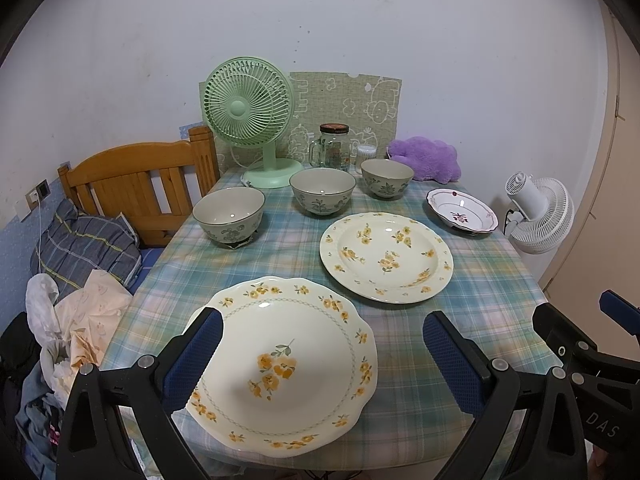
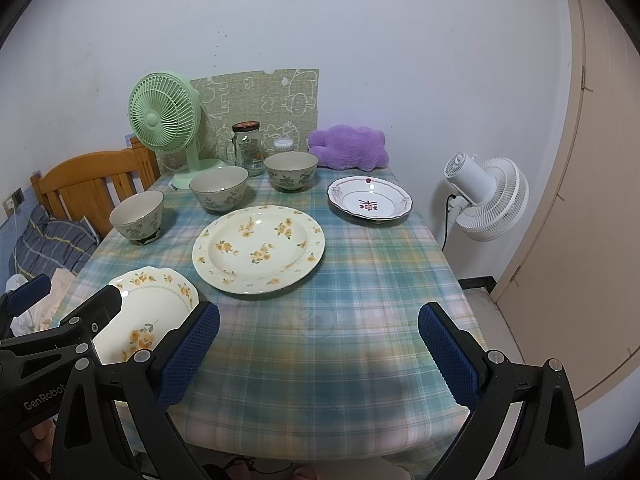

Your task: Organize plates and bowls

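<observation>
My plaid-clothed worktop (image 2: 340, 320) stands against a white wall, wooden bed (image 1: 136, 184) at left. Three grey-green bowls (image 1: 322, 190) stand far; both my tongs (image 1: 320, 360) (image 2: 318, 352) gape wide.

Right tool (image 2: 319, 354) spread wide over plaid tablecloth (image 2: 360, 280), three plates, three bowls, green fan (image 2: 164, 114) behind

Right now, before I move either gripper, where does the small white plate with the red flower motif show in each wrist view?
Left wrist: the white plate with the red flower motif sits at far right of the table, beside the white fan.
Right wrist: the same plate sits right of centre, behind the round yellow-flowered plate.
Shared landmark: the purple plush just behind it.
</observation>
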### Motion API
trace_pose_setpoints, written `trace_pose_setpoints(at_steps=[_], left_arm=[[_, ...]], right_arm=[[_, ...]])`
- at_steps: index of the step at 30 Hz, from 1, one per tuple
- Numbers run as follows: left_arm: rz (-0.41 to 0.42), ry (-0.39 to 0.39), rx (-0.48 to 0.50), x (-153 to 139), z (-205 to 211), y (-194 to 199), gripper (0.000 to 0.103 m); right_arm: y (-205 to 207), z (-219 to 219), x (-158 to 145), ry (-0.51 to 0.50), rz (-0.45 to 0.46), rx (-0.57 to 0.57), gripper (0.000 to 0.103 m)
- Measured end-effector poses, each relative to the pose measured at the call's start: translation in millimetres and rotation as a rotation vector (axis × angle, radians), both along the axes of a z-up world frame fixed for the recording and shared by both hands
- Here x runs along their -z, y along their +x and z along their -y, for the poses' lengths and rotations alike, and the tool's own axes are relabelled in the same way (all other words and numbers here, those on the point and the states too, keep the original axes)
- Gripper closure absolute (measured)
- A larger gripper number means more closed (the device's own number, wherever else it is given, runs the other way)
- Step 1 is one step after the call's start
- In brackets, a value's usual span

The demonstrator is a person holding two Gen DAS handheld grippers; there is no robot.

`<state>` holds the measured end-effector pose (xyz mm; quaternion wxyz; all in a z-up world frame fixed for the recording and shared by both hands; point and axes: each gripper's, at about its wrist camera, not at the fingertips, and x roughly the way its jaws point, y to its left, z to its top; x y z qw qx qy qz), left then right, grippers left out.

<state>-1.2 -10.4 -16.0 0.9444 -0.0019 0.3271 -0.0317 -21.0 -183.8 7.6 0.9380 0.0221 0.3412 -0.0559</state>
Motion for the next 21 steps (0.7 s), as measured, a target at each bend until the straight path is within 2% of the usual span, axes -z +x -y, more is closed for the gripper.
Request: trace_pose_setpoints(at_steps=[15, 21], left_arm=[[-0.007, 0.002, -0.003, 3.1, 4.9, -4.2, 0.003], [-0.031, 0.018, -0.011, 4.4, 3.2, 0.3, 0.003]], right_arm=[[-1.2, 2.6, 1.6, -0.001, 0.001, -0.003, 0.002], [0.6, 4.5, 4.1, 0.038, 0.004, -0.012, 0.002]])
